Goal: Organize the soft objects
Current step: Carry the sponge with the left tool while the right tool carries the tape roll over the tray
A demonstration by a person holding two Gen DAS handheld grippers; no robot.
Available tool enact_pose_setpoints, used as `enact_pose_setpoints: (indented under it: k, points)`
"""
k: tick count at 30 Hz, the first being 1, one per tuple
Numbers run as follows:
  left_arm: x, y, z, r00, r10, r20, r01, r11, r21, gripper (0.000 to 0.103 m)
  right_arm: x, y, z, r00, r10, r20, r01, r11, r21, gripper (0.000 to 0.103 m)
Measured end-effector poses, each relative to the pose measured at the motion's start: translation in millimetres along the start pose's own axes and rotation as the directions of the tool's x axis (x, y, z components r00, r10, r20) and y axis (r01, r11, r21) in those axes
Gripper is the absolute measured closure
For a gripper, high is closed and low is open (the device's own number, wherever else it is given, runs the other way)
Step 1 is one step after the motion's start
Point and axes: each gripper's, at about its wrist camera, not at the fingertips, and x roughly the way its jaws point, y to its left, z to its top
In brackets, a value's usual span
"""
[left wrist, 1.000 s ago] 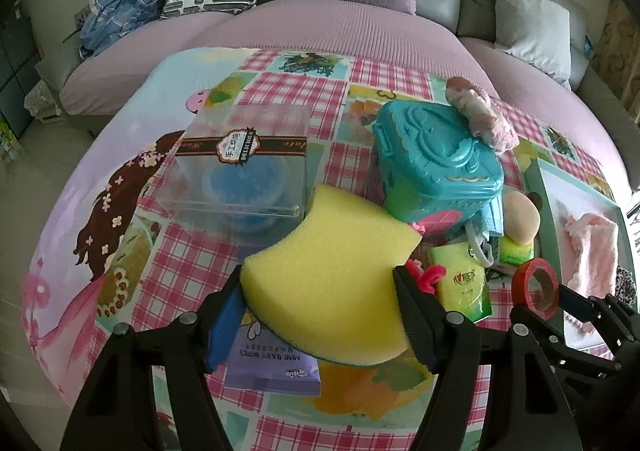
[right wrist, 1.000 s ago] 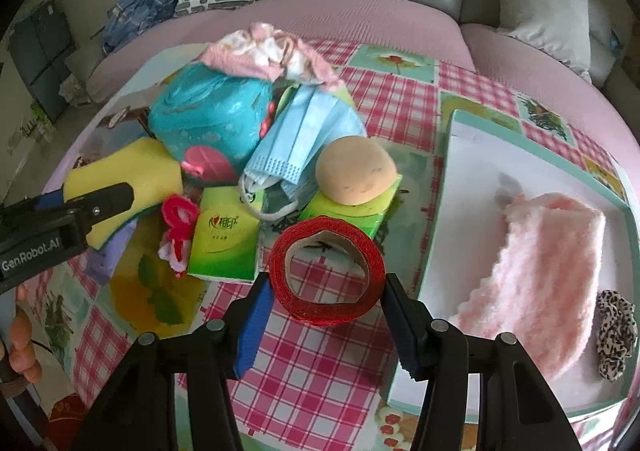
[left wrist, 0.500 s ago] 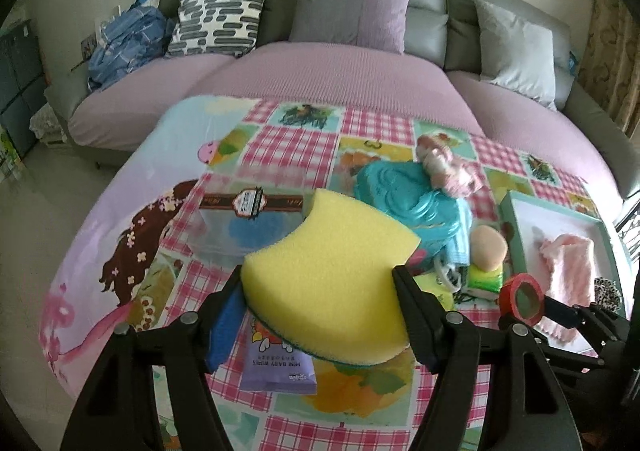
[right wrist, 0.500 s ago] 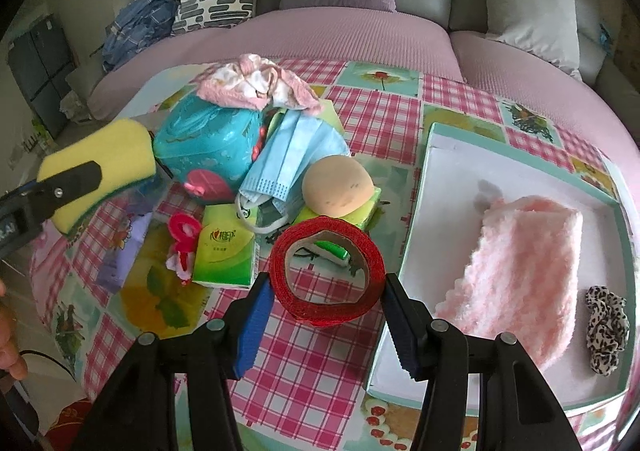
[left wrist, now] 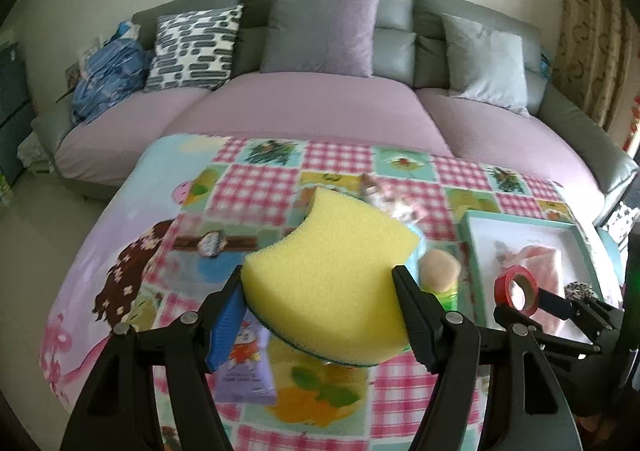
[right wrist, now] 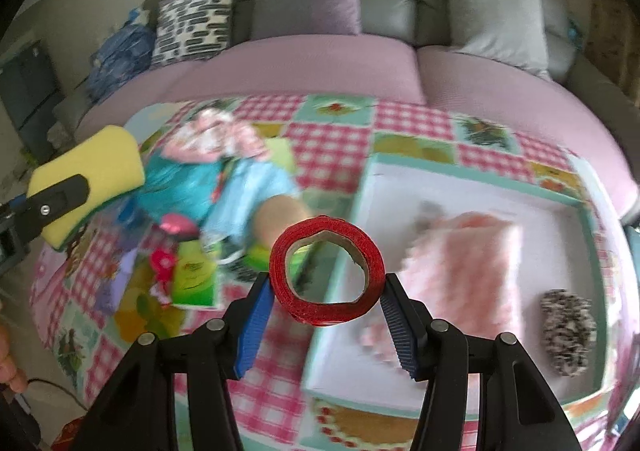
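Note:
My left gripper [left wrist: 318, 287] is shut on a thick yellow sponge [left wrist: 332, 275] with a green underside, held above the table; the sponge [right wrist: 90, 171] also shows at the left of the right wrist view. My right gripper [right wrist: 326, 291] is shut on a red roll of tape [right wrist: 326, 271], lifted near the left edge of the white tray [right wrist: 560, 219]; the tape [left wrist: 516, 287] appears at the right of the left wrist view. In the tray lie a pink fluffy cloth [right wrist: 468, 267] and a leopard-print scrunchie [right wrist: 566, 327].
A pile sits mid-table: teal heart box [right wrist: 180, 187], blue face masks [right wrist: 256, 191], beige puff [right wrist: 280, 219], green tissue pack [right wrist: 196, 275], pink clip [right wrist: 162, 263], pink cloth [right wrist: 216, 135]. A clear box [left wrist: 208, 243] and purple wipes pack [left wrist: 246, 367] lie left. A sofa [left wrist: 320, 107] stands behind.
Both grippers have risen from the table with the sponge and the tape still held. The views tilted up, so the sofa back shows. The right gripper drifted toward the tray.

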Motion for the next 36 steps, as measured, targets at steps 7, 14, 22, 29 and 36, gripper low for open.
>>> enact_pose_setpoints:
  k: [7,14,22,29,36]
  points:
    - [2.1,-51.2,22.5,0.997,-0.080,0.019,0.078,0.995,0.062,0.031,-16.6,-53.6,4.9,0.997,-0.075,0.035,0.071,0.992,0.105,0.045]
    - [15.6,-116.5,37.9,0.990,-0.142,0.013,0.138,0.978,0.159,0.032,-28.0,-115.5,1.9,0.989,-0.140,0.045,0.125,0.961,0.246,0.045]
    - [42.4,-178.0,44.2,0.980,-0.197,0.004,0.191,0.956,0.223,0.032,-23.0,-163.1,-6.5,0.985,-0.172,0.023,0.153,0.924,0.350,0.045]
    - [83.6,-202.7,34.2,0.974,-0.220,-0.046,0.224,0.950,0.215,0.033,-7.0,-179.3,-8.0,0.982,-0.188,0.012,0.169,0.909,0.381,0.045]
    - [117.8,-209.7,19.2,0.970,-0.220,-0.104,0.237,0.950,0.203,0.033,8.2,-182.5,-9.9,0.978,-0.207,-0.001,0.192,0.906,0.376,0.045]
